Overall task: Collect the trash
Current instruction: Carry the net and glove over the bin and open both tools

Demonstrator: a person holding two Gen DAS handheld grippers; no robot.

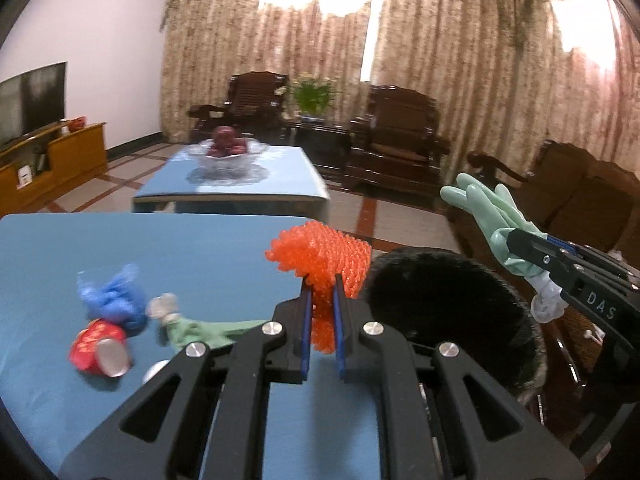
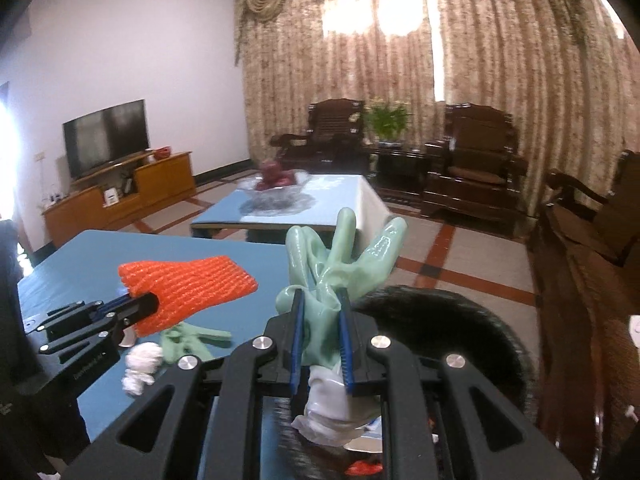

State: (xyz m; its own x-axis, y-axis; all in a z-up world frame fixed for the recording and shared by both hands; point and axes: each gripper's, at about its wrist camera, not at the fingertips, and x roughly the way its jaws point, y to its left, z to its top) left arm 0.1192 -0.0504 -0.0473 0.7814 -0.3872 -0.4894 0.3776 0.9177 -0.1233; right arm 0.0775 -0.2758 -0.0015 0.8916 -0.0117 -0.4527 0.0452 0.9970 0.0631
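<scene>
Left wrist view looks forward along its fingers over the blue table (image 1: 160,248), close above it, right wrist view faces the same way beside the black bin (image 2: 472,320), both share the far table (image 1: 256,184), curtains (image 2: 500,80), 2 armchairs.

Pretty dim, warm indoor light overall. Blown out where daylight pushes through the curtains (image 1: 360,60) at upper centre and upper right, same white patches in the right wrist view (image 2: 400,12), plus a hot glare strip at the far left edge there. Heavy fisheye bending, black corners, curved walls. Motion smear on the blue wad (image 1: 114,296), red can (image 1: 100,350) and bin (image 1: 452,312) rim. Soft and noisy in the background, chairs (image 1: 396,140) murky. Sheen on the table (image 1: 160,248).
</scene>
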